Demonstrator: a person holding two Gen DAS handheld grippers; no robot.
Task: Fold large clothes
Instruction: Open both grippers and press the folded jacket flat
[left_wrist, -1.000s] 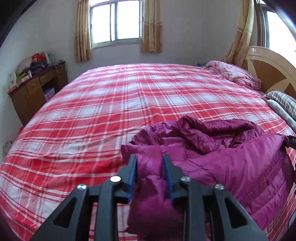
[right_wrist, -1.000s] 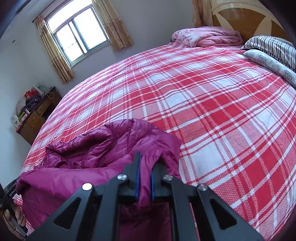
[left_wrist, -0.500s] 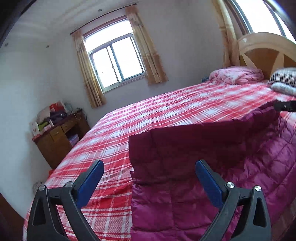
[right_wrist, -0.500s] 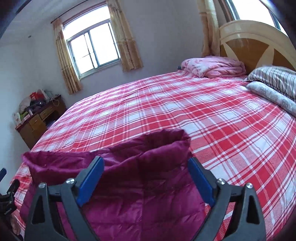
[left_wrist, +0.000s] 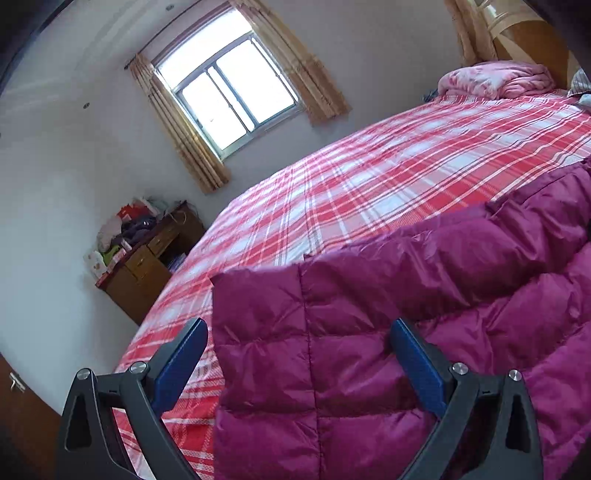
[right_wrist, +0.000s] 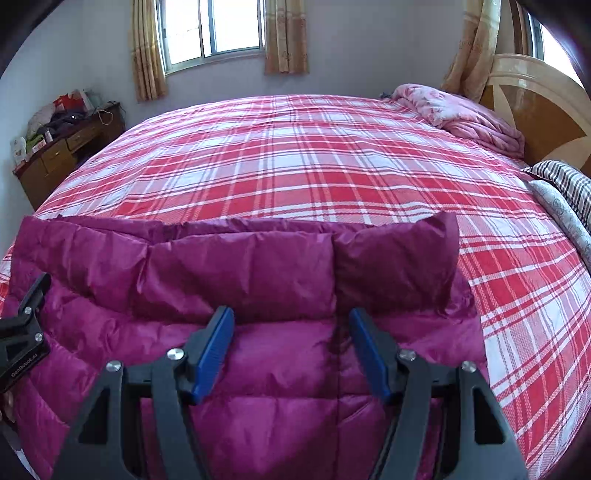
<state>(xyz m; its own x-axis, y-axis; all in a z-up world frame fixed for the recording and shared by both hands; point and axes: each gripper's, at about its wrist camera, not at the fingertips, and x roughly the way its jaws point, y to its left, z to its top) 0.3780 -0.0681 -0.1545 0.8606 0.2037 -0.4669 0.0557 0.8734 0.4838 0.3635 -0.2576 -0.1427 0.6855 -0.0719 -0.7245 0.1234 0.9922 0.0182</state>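
Observation:
A magenta quilted down jacket lies spread on the near part of the red plaid bed, its far edge folded back toward me. My left gripper is open and empty, hovering over the jacket's left end. In the right wrist view the same jacket fills the foreground. My right gripper is open and empty, just above the jacket's right part. The left gripper's tip shows at the left edge of the right wrist view.
A wooden dresser with clutter stands left of the bed. A pink folded blanket lies at the far right by the headboard. Striped pillows lie at the right edge. Plaid bedsheet stretches beyond the jacket.
Both grippers were shut on the jacket a second ago. They opened and let it go, and the jacket now lies flat with a folded edge. Both have drawn back slightly.

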